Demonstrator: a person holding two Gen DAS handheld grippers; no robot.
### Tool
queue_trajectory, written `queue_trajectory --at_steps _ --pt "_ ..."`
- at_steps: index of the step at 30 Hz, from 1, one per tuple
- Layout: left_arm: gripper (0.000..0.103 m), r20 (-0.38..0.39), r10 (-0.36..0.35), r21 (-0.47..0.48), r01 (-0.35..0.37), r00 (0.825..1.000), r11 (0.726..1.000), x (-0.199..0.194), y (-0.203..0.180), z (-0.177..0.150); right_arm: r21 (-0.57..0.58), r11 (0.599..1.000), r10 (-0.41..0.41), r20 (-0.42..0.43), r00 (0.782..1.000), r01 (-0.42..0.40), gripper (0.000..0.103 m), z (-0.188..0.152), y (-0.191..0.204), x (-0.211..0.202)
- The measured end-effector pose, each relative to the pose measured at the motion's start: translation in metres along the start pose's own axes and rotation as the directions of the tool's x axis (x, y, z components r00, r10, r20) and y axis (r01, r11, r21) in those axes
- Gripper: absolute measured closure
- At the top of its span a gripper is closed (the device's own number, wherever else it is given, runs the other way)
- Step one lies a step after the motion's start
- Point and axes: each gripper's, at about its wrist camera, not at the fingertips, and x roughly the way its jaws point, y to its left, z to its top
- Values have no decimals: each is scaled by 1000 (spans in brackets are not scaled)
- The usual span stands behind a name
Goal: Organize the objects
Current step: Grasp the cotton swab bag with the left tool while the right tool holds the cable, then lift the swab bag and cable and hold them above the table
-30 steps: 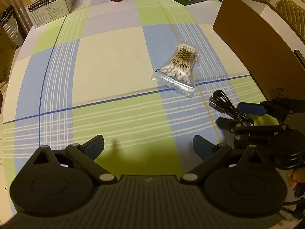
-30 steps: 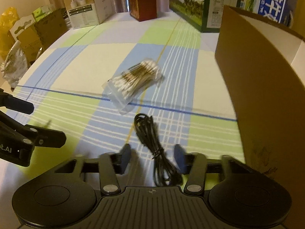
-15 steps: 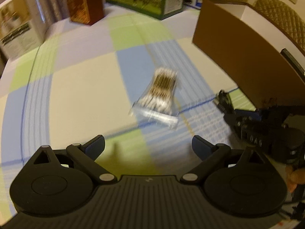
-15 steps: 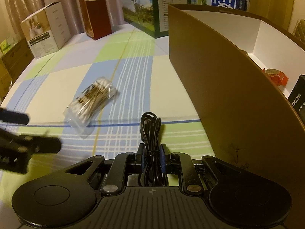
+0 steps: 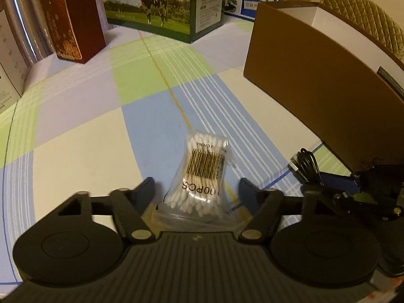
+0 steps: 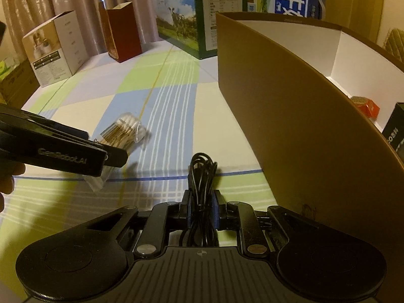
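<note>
Closing left gripper: the left gripper [image 5: 197, 189] has its jaws closing around the bag of cotton swabs [image 5: 202, 176], which lies between them on the checked tablecloth [image 5: 83, 151]; the pads do not look to be pressing on the bag yet.
Right gripper: the right gripper [image 6: 201, 207] is clamped shut on the coiled black cable [image 6: 202, 171], whose far loop sticks out beyond the fingertips.
Where things are: the swab bag sits near the middle of the table; the cable is held just right of it, close to the near wall of the open brown box [image 6: 290, 126], which stands to the right.
Risk, bag: the plastic is slick and loose, so the jaws may pinch only film, and the bag could slide out or hang crooked when lifted.
Risk, cable: the free loops hang outside the grip; they may catch on the tall box wall or uncoil on the way over it.
Risk, crowding: the two grippers work near each other, so a careless swing could knock them together.
Count, loose items: one swab bag, one cable.
Count, in the box: one small orange carton [image 6: 367, 106] and one dark package [image 6: 395, 131], partly hidden.
Count, cartons at the far edge: five.
</note>
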Motion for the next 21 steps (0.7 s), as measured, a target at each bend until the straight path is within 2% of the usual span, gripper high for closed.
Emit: queue_trajectory --at_steps 1,7,21 --pt "57 -8 -4 0 4 1000 1000 2 0 -1 -3 1000 1 -4 1000 -1 90 1 0 0" --pt "70 -15 10 -11 -10 1000 1000 -5 -1 -10 -19 1000 7 -24 1000 -7 90 3 -1 2" --pt "72 -120 36 -132 -52 992 990 -60 -5 -86 -63 993 99 -96 990 -105 90 -24 6 -33"
